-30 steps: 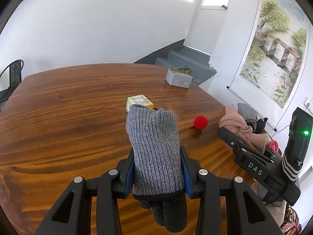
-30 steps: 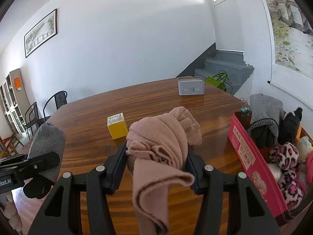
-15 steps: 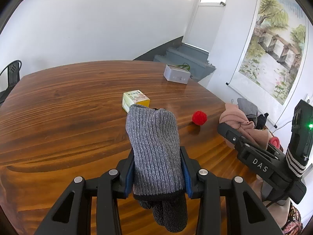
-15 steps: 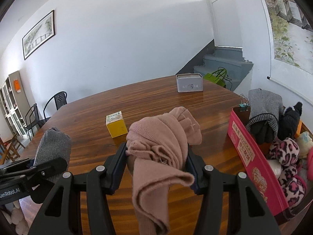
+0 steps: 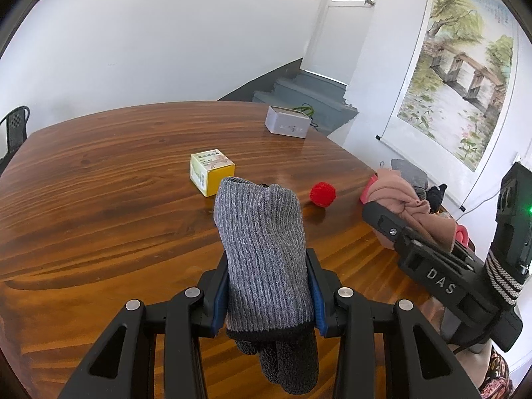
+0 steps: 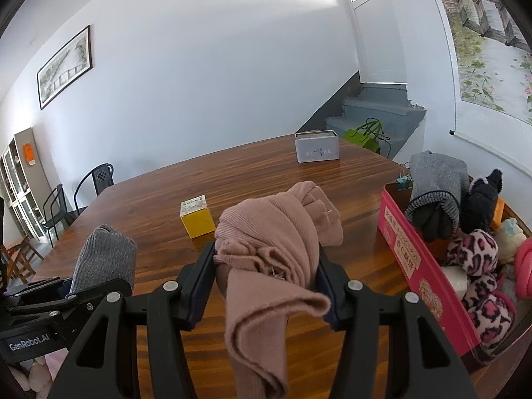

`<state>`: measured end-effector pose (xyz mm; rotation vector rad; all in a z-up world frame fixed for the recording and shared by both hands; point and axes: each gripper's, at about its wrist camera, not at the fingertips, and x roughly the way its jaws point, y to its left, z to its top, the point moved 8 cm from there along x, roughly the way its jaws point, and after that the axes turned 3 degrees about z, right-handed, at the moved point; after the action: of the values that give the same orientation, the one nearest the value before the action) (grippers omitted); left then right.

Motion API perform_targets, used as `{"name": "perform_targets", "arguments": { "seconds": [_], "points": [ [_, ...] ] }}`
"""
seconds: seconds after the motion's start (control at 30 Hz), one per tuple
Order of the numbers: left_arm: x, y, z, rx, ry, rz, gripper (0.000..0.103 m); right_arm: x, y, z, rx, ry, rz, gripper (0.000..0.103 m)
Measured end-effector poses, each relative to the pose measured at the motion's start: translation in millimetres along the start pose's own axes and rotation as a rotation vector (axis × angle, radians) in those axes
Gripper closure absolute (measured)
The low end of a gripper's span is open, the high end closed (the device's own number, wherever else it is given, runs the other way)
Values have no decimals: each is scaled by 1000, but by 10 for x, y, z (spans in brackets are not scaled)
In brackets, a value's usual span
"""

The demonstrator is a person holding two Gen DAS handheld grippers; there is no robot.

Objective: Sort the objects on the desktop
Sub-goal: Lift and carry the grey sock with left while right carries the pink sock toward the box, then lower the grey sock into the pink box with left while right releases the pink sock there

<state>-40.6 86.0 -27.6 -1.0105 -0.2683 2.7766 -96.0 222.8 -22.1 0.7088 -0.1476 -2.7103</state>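
Your left tool (image 5: 266, 294) hides its pad faces behind the grey knit glove (image 5: 264, 259). The pink cloth (image 6: 276, 259) runs off the bottom edge, and the pink box (image 6: 429, 286) is cut by the right edge. The white tin's (image 6: 317, 148) print is too small to read.

Both tools tilt downward side by side, the left tool (image 5: 267, 286) and right tool (image 6: 266, 279) each clamped on cloth.

"DAS" on right gripper (image 5: 392, 229); "GenRobot.AI" on left gripper (image 6: 66, 291).
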Motion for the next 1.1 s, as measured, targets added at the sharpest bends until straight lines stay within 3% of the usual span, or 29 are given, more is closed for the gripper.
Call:
{"name": "perform_targets", "arguments": {
  "seconds": [0.2,0.63,0.9,1.1],
  "points": [
    [-50,-42,25,-6,-21,-2,62,-89,-18,12,7,-21,2,45],
    [43,-387,9,49,-9,-35,62,-775,-393,-52,48,-98,-39,45],
    [-30,-517,100,63,-38,-42,61,-1078,-412,-43,62,-125,1,45],
    [41,-802,110,94,-29,-94,61,-1340,-583,-88,73,-151,-53,45]
  ]
}}
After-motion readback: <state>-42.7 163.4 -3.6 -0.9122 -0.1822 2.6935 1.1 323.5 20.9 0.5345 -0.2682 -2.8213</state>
